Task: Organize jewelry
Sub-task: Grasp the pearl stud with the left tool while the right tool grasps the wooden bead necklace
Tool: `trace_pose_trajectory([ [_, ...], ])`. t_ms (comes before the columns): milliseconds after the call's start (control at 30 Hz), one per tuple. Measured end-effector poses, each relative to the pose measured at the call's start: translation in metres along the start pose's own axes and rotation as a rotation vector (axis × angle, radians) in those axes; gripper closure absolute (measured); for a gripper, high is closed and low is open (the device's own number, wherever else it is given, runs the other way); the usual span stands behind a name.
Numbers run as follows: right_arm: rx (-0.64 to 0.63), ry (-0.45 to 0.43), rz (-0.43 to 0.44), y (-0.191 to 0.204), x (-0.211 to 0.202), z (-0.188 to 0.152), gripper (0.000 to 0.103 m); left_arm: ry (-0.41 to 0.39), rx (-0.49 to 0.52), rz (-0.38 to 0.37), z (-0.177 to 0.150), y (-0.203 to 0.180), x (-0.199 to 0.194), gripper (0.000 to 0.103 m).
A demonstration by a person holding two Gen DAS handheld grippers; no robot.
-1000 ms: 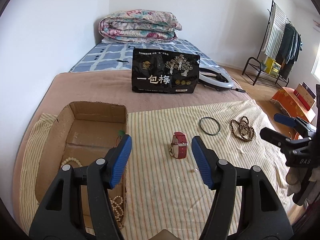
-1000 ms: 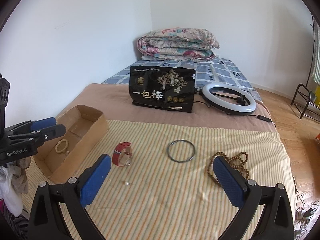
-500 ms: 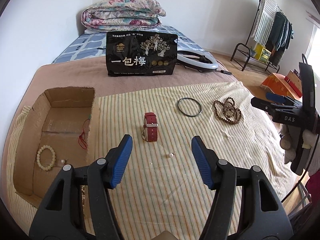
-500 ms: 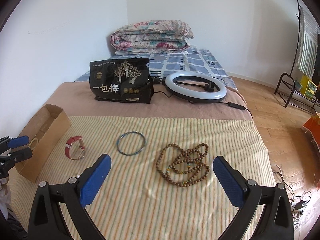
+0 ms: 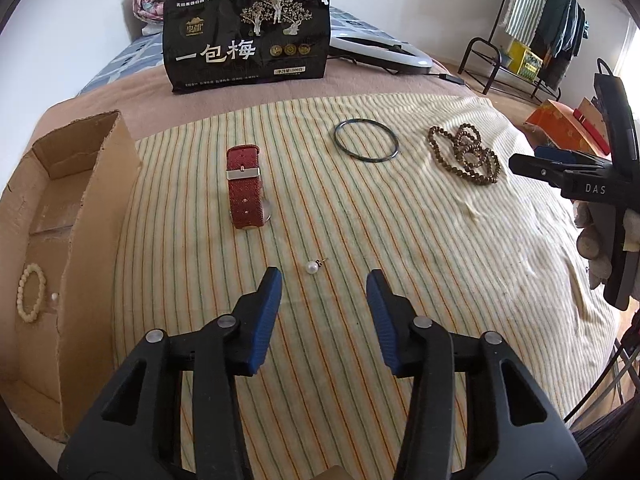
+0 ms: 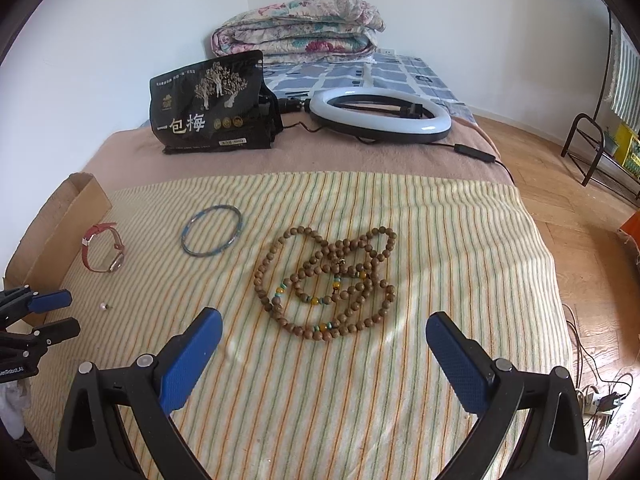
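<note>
On the striped cloth lie a pearl earring [image 5: 312, 267], a red watch [image 5: 244, 185], a dark bangle [image 5: 367, 140] and a brown bead necklace [image 5: 464, 154]. My left gripper [image 5: 324, 286] is open, just short of the earring. My right gripper [image 6: 324, 330] is open wide, just short of the bead necklace [image 6: 328, 282]. The bangle [image 6: 211, 231], the watch [image 6: 102, 248] and the earring [image 6: 105, 306] lie left of it. A cardboard box [image 5: 72, 216] at the left holds a white bead bracelet [image 5: 30, 295].
A black snack bag [image 5: 246, 38] stands behind the cloth, with a ring light [image 6: 380, 116] beside it and a folded quilt [image 6: 300, 26] at the wall. A clothes rack [image 5: 536, 36] stands on the wooden floor to the right of the bed.
Both grippers moved forward and down toward the cloth. The left one swung from the box toward the earring. The right one swung right, toward the bead necklace. Both stayed open.
</note>
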State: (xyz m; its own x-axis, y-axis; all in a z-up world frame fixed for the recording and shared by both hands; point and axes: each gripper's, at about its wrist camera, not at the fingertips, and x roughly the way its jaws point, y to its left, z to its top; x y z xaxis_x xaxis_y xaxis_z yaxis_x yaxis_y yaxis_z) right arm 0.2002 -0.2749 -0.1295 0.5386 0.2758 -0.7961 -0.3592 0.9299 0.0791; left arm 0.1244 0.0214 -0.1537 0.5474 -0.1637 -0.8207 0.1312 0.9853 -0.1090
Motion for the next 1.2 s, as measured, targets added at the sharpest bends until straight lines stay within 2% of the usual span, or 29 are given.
trace_pose_trajectory([
  [167, -0.008, 0.016, 0.007, -0.003, 0.016, -0.001, 0.0, 0.024, -0.014, -0.004, 0.002, 0.005, 0.016, 0.067],
  [467, -0.026, 0.012, -0.019, -0.005, 0.031, 0.005, 0.0, 0.036, -0.002, -0.008, 0.005, 0.004, 0.03, 0.073],
  [533, -0.025, 0.009, -0.024, -0.006, 0.033, 0.007, 0.0, 0.037, 0.001, -0.004, 0.004, 0.003, 0.032, 0.079],
  [633, -0.023, 0.013, -0.022, -0.007, 0.039, 0.01, 0.0, 0.038, 0.003, -0.005, 0.004, 0.003, 0.034, 0.082],
  [900, 0.005, 0.075, -0.012, -0.005, 0.069, 0.015, 0.0, 0.034, 0.016, 0.002, 0.004, 0.003, 0.037, 0.093],
  [1133, 0.014, 0.109, -0.043, -0.004, 0.085, 0.019, 0.0, 0.028, 0.021, 0.001, 0.003, 0.002, 0.037, 0.094],
  [1200, 0.008, 0.103, -0.043, -0.004, 0.084, 0.019, 0.008, 0.028, 0.022, 0.0, 0.004, 0.002, 0.037, 0.094],
])
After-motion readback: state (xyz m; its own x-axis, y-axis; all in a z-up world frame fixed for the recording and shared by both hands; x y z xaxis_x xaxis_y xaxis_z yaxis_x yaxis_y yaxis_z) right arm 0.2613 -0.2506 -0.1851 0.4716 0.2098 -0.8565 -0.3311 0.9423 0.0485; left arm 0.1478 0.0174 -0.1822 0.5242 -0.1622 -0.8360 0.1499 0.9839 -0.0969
